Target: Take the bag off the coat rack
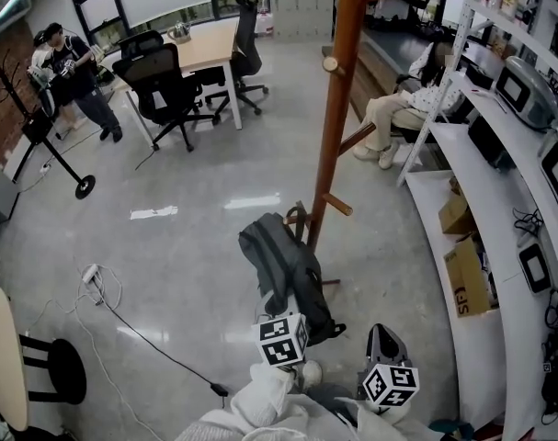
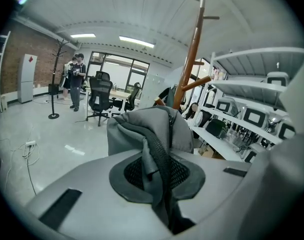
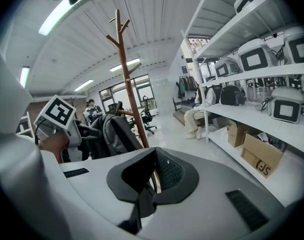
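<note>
Bag: a grey backpack (image 1: 283, 266) hanging low against the pole of the coat rack (image 1: 341, 99), its top close to the lowest pegs. I cannot tell whether its loop is clear of the peg.
Left claw (image 2: 159, 170): clenched on a dark, mesh-backed strap at the bag's top, with the body sagging below the grip.
Right claw (image 3: 152, 176): drawn together on nothing, off to the bag's right and apart from it.
Handling: the bag looks soft and floppy, so it will likely fold and swing once free. It seems only partly filled and probably of modest weight. The cloth is not slippery and nothing about it looks fragile.
Where to hold: the top strap or loop is the best place, since a pull there goes straight up off the peg. The free claw could steady the underside.
Bag surface: matt woven cloth, a zip running over the crumpled top ridge, padded mesh on the strap.
Rack: smooth brown wood, a round pole with short angled pegs that have rounded ends.
Floor (image 1: 196, 237): pale, glossy and hard.
</note>
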